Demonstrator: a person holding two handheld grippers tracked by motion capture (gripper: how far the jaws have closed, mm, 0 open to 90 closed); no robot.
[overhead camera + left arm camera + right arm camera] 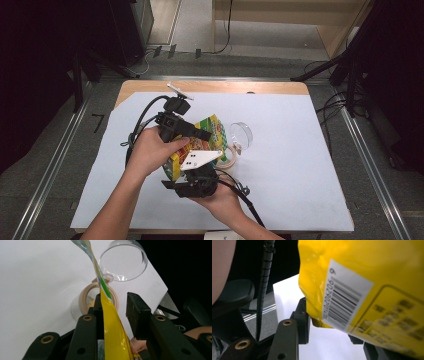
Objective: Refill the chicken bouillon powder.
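Your left claw (192, 131) is narrow and touches the yellow snack bag (212, 131) with one pad only, above the table (300, 165). Nearer to you, your right claw (192, 175) holds its bottom. To the right stands an open jar (235, 150).

Yellow snack bag (212, 131): glossy foil pouch, yellow with a green and red printed panel, held up off the table at about centre of the white sheet, slightly toward 9 o'clock. In the left gripper view the bag (112, 322) is seen edge-on as a thin flattened strip rising toward 12 o'clock, its upper end clear and silvery. In the right gripper view its back face (367, 290) shows a white barcode label and a panel of small print, blurred; the lower corner is crumpled. Clear jar (235, 145): lies at 3 o'clock of the bag, beige-rimmed mouth, hinged transparent lid (123, 261) swung open; contents cannot be told.
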